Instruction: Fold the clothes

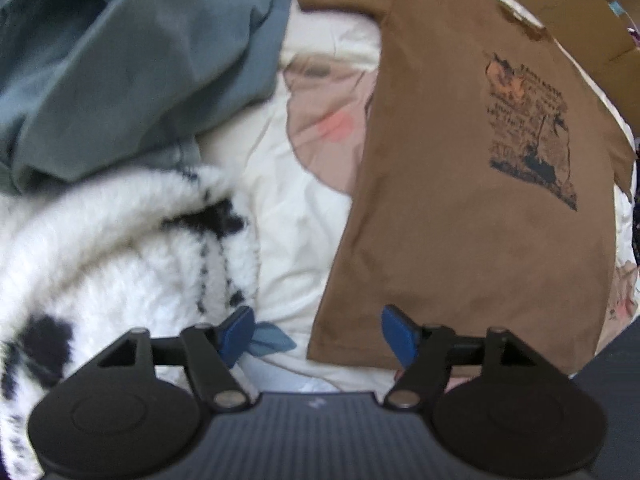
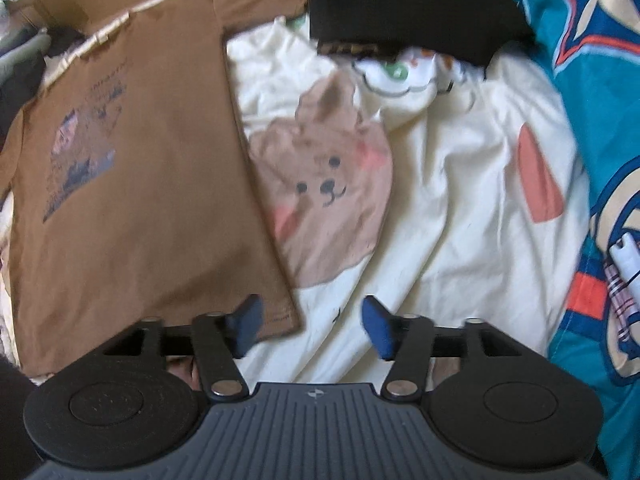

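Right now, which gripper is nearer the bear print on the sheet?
Right. The right gripper hangs just below the bear print; the left gripper is across the brown shirt from it.

Below your left gripper [image 1: 318,334] the T-shirt [image 1: 460,200] lies flat on the bedspread [image 1: 296,240], filling the right half of that view, its lower hem just ahead of the right-hand finger. To its left, across a bare strip of bedspread, the fleecy blanket [image 1: 120,264] sits near you, and the heaped garment [image 1: 132,68] lies behind it, farther away. Beyond the T-shirt, at the bed's far edge, stands a cardboard box [image 1: 588,28]. From your right gripper [image 2: 312,326] the T-shirt [image 2: 140,184] lies to the left, its near corner just beside the left-hand finger. The folded stack [image 2: 408,4] rests on the bedspread [image 2: 452,208] at the far side, and the patterned quilt [image 2: 600,92] runs along the right.
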Motion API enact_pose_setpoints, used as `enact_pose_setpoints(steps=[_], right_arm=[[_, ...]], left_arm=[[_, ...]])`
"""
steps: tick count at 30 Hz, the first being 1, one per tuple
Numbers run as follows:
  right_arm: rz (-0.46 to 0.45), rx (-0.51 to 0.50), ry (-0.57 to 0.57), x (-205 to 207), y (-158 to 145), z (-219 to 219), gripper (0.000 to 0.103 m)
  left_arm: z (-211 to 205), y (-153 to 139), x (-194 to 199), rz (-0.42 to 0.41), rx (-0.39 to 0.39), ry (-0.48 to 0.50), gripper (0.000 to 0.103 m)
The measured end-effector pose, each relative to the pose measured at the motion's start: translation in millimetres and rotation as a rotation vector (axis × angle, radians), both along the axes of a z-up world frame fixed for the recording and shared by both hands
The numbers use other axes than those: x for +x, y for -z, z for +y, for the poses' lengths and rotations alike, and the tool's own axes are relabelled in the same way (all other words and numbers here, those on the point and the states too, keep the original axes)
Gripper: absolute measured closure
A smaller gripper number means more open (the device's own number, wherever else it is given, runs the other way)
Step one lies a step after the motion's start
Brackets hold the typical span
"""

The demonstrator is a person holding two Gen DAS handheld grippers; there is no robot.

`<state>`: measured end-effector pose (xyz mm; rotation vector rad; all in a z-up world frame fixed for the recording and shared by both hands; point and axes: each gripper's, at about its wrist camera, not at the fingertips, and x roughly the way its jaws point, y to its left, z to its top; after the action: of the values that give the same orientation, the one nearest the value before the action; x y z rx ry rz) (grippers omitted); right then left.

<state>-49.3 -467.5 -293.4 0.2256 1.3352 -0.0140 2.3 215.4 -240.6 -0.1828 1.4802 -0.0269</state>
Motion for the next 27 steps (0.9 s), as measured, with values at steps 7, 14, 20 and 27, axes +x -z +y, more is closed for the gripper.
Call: enact_pose_setpoints(steps=[7,14,20,27], right_arm=[[-0.052,-0.007,0.031,0,-23,-13,0.028],[-0.099,-0.030,0.058,2,-45,-19,0.028],[-0.143,-0.026,0.038,12,-65,-13,0.028],[-0.172,0.001,-0.002,30,-79,3,0.028]], left_arm=[[2,-26,8,-0.036,-0.014,0.001,0.017],[6,-40,13,-0.050,-0.020,0.004,0.017],[4,-51,25,-0.074,-0.006,0.036,0.017],[2,-64,45,-0.105,-0.001,0.051,0.016]])
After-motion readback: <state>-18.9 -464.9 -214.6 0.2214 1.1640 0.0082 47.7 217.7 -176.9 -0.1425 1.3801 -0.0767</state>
